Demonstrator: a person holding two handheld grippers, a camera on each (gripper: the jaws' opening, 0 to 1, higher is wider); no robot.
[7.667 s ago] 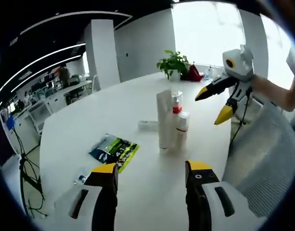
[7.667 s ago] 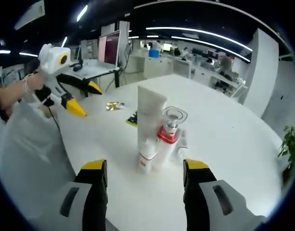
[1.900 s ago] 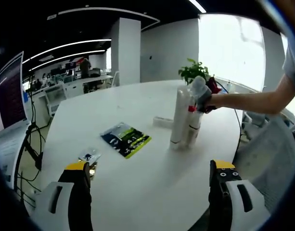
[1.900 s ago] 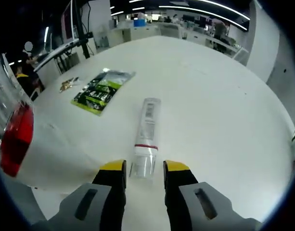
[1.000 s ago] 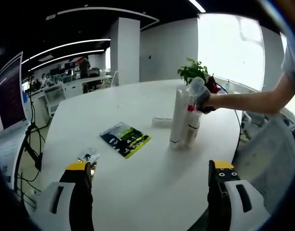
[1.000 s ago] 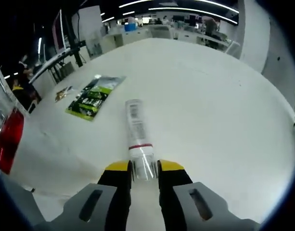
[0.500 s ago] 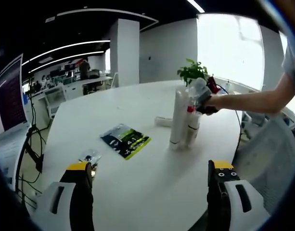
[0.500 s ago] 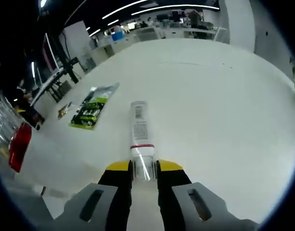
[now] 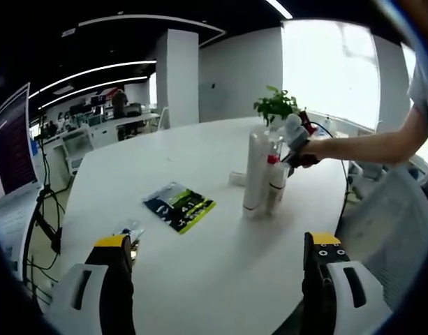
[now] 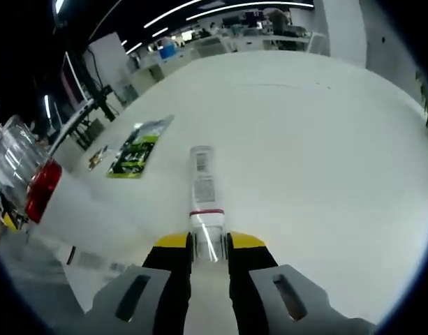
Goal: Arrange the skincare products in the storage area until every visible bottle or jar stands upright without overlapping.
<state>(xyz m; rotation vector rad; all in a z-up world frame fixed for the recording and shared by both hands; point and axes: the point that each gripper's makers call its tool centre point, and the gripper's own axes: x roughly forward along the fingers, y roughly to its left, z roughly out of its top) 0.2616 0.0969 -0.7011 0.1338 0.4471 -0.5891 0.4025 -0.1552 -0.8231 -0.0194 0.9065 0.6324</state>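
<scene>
On the white table [image 10: 325, 139], the right gripper [image 10: 209, 246] clamped a tube [image 10: 203, 202], its long axis extending straight ahead toward frame top; the left gripper [image 9: 217, 244] stood wide.

An open office with a dark ceiling crossed by long light strips [image 9: 95, 70], a white column [image 9: 181, 77], a bright window [image 9: 325, 66] behind a potted plant [image 9: 275, 106] at the round white surface's [image 9: 200, 258] far edge, and desks [image 10: 220, 45] beyond.

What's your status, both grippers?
Right gripper shut on tube by its clear cap. Left gripper open, holding nothing. Upright bottles close beside the tube. Green packet well off.
</scene>
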